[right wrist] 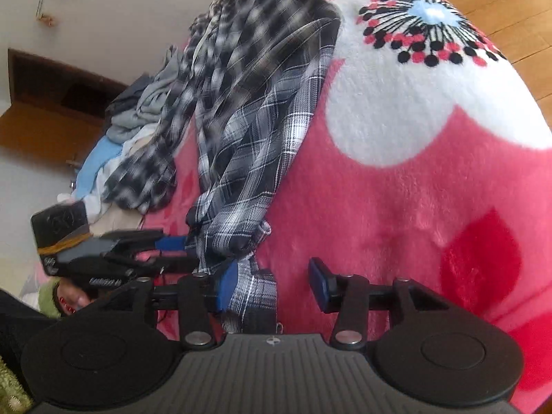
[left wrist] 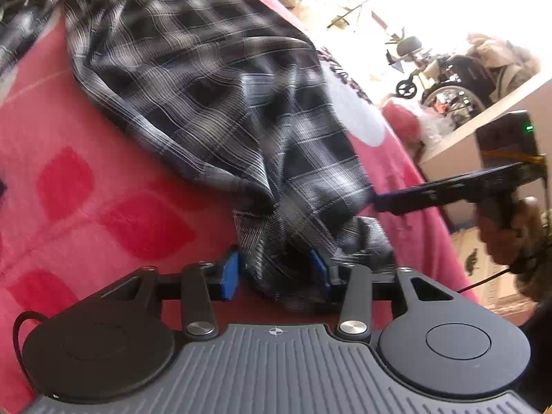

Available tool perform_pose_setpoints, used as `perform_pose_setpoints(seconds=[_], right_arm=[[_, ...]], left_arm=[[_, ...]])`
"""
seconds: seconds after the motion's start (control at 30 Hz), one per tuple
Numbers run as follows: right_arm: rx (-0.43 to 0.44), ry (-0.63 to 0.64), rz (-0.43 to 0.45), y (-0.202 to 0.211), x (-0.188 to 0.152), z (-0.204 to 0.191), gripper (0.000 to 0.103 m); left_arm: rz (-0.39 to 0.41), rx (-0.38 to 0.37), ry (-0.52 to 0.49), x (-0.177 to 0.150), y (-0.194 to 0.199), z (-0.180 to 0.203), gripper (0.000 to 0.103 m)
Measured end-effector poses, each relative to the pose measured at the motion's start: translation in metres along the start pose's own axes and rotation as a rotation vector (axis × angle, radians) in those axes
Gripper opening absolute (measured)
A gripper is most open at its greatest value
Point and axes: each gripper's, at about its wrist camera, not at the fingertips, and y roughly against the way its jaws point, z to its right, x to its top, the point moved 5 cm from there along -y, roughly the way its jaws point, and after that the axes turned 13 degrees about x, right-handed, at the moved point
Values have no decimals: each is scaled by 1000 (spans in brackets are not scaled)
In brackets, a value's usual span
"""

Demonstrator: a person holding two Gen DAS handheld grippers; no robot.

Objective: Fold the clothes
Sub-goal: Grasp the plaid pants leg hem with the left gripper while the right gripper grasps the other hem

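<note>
Left wrist view: the plaid shirt point(left wrist: 220, 103) ran from upper left down to centre over the pink floral blanket point(left wrist: 86, 189). My left gripper point(left wrist: 276, 272) had its blue pads parted moderately with bunched cloth between them; I could not tell if they pinched it. At right, the right gripper point(left wrist: 383, 203) touched the shirt's edge, its tips hidden. Upper right was overexposed; a wheelchair point(left wrist: 452, 86) barely showed.

Right wrist view: a clothes pile point(right wrist: 114, 138) lay at left. Right gripper point(right wrist: 272, 286) stood wide, fabric beside one pad only.
</note>
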Motion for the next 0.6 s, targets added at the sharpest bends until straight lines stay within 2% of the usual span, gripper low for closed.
perform_pose_setpoints(seconds=[0.03,0.07,0.2,0.23,0.3,0.33,0.5,0.6], right_arm=[[1,-5,12,-1,0,1,48],[-2,-5,23,-2,-1,1,48],[-7,24,69,-14,7,-3,47],[-8,26,82,-16,10,-2,40],[-16,51,83,-25,17,-4,20],[3,78,86,-29,22,-11,6],[71,203,78,-53,41,-45,7],[86,270,53,-70,48,-64,13]], left_arm=[[-6,4,11,0,-2,-1,19],[-14,14,25,1,-3,-3,8],[-2,30,101,0,-1,-16,1],[9,35,120,0,1,-20,1],[30,46,163,1,5,-27,1],[37,54,184,2,7,-32,1],[35,92,278,-3,3,-51,1],[35,106,287,-5,-1,-53,1]])
